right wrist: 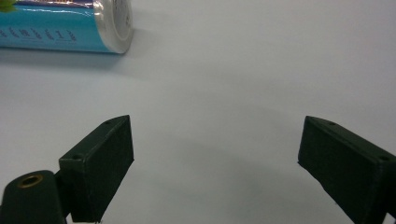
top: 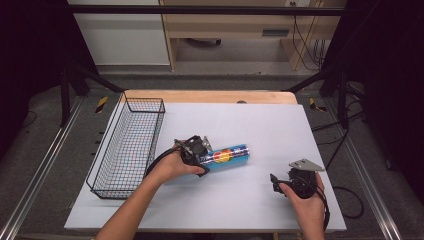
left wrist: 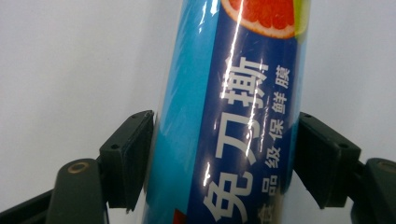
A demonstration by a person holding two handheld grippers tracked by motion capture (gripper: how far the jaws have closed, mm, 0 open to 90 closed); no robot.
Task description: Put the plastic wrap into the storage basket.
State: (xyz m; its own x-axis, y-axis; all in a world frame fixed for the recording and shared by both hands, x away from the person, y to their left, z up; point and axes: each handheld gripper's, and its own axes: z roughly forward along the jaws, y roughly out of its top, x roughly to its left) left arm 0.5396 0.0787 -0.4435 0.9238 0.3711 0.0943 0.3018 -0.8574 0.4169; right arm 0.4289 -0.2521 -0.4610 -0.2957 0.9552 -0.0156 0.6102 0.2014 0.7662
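Blue shiny roll of cling wrap (left wrist: 224,121) with a fruit picture is sitting between the two black jaws of the left gripper (left wrist: 224,154).

Both jaw pads are pressing on the sides of the roll, one on each side, so the left gripper is squeezing it as it is lying on the white table sheet (top: 260,125). A black wire basket (top: 127,147) is standing just beyond the left hand (top: 172,167). The right gripper (right wrist: 215,168) is resting well apart from the roll, with its jaws standing wide apart and holding nothing.
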